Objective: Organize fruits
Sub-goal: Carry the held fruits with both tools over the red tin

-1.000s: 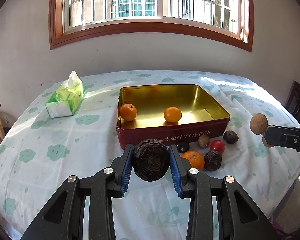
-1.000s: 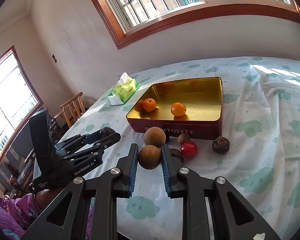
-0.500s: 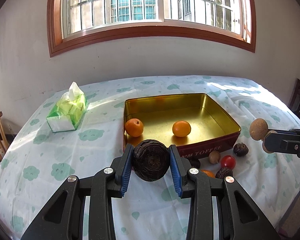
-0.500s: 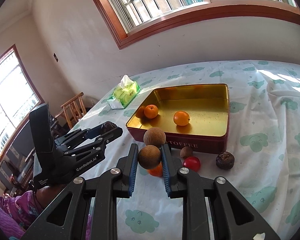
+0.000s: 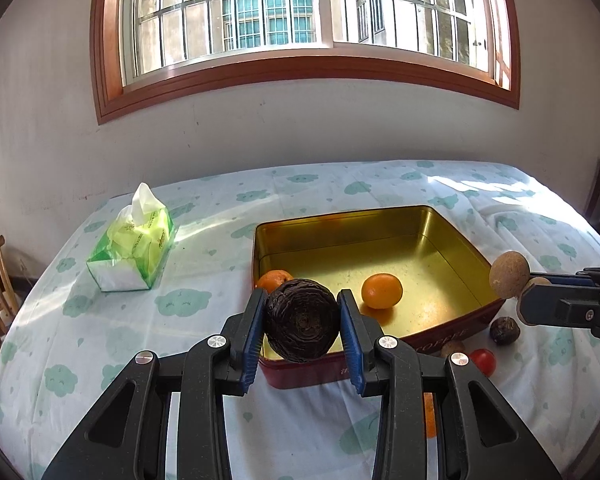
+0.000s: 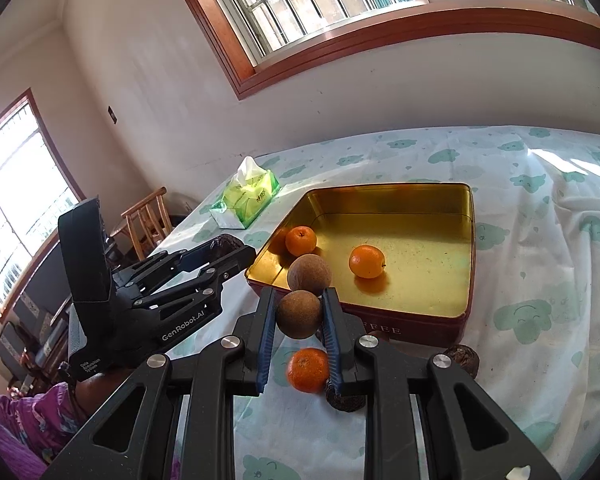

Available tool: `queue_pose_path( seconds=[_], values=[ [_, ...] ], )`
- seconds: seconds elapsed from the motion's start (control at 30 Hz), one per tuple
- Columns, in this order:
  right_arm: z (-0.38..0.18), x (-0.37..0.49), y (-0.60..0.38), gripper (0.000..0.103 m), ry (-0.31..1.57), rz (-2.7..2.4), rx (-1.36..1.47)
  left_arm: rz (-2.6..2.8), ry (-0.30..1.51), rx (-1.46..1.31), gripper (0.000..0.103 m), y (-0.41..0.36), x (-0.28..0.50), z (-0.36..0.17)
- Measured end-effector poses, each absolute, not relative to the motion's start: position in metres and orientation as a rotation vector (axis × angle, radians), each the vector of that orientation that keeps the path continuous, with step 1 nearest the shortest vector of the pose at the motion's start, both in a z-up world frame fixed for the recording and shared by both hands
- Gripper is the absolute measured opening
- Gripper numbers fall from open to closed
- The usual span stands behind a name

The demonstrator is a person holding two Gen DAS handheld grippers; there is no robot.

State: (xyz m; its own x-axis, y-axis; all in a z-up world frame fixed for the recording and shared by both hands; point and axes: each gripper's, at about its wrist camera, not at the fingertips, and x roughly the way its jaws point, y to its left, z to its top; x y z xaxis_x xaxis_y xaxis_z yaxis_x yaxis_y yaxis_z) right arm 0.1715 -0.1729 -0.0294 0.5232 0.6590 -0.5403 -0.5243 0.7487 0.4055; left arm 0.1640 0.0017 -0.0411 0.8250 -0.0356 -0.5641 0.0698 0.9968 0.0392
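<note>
Left gripper [image 5: 302,326] level, raised at the near-left corner of the gold tin [image 5: 452,240], jaws clamped on a dark wrinkled fruit [image 5: 302,326], round, no clear long axis. Right gripper [image 6: 299,316] raised near the tin's front edge, pinching a brown twin-lobed fruit [image 6: 300,314], second lobe pointing far. Two oranges [image 5: 382,291] lie inside the tin. Cloud-print tablecloth [image 5: 100,320], tissue pack [image 5: 134,252] far left, window [image 5: 300,20] behind.

left gripper [image 5: 302,322]: matte black linkage arms, blue ribbed pads on the finger insides, round silver screws at the joints
right gripper [image 6: 299,314]: same black frame, blue pads, silver screws
markings: white "GenRobot.AI" lettering on the left gripper's side
sleeve [image 6: 18,432]: purple patterned fabric beneath the left gripper
</note>
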Motion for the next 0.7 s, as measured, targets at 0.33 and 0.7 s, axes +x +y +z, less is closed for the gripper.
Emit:
queue_pose_path(
  seconds=[0.33, 0.7],
  values=[
    [-0.035, 0.195, -0.164, 0.021, 0.746, 0.718, 0.21, -0.052, 0.61, 0.061, 0.036, 0.005, 0.19, -0.05],
    [-0.041, 0.212, -0.158, 0.021, 0.752, 0.733, 0.212, -0.042, 0.606, 0.073, 0.036, 0.007, 0.208, -0.051]
  ],
)
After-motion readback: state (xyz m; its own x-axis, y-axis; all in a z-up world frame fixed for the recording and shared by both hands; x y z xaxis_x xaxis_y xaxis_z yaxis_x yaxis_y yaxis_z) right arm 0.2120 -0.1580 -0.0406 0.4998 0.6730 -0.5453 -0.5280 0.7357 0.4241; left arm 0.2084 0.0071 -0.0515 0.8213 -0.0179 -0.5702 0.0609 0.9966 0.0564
